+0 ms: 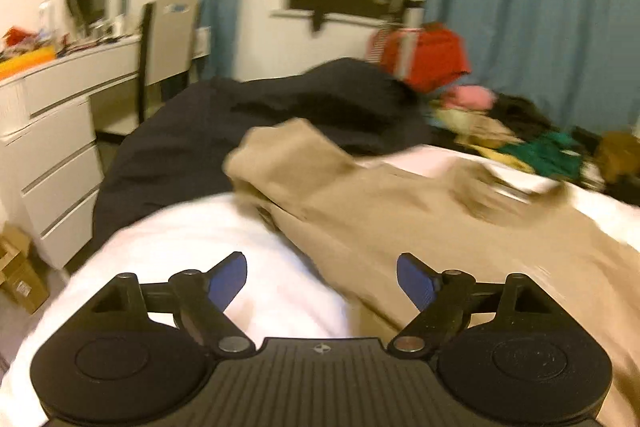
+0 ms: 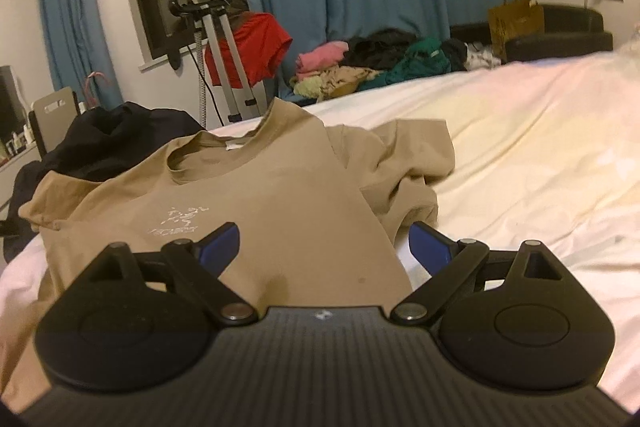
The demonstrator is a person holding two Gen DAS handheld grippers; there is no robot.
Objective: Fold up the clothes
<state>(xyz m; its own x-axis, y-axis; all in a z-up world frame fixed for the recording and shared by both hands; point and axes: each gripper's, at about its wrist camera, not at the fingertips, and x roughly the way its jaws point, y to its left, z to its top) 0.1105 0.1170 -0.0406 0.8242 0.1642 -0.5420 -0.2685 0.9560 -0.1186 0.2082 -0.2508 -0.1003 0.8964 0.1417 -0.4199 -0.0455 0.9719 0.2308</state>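
Tan T-shirt (image 2: 256, 203) lies front-up on the white bed sheet (image 2: 520, 155), body spread flat, one sleeve (image 2: 404, 163) bunched at its side. I see no fold in it. Both tongs spread and hold nothing: left gripper (image 1: 322, 279) over its hem side, right gripper (image 2: 324, 243) over its chest. Dark bedding (image 1: 248, 123) crowds its far shoulder; heaped clothes (image 2: 372, 67) wait beyond the bed. Left view blurred.

T-shirt (image 2: 280, 195) on bed (image 2: 520, 155) | dark garment (image 2: 108, 143) behind | clothes pile (image 2: 376, 63) beyond
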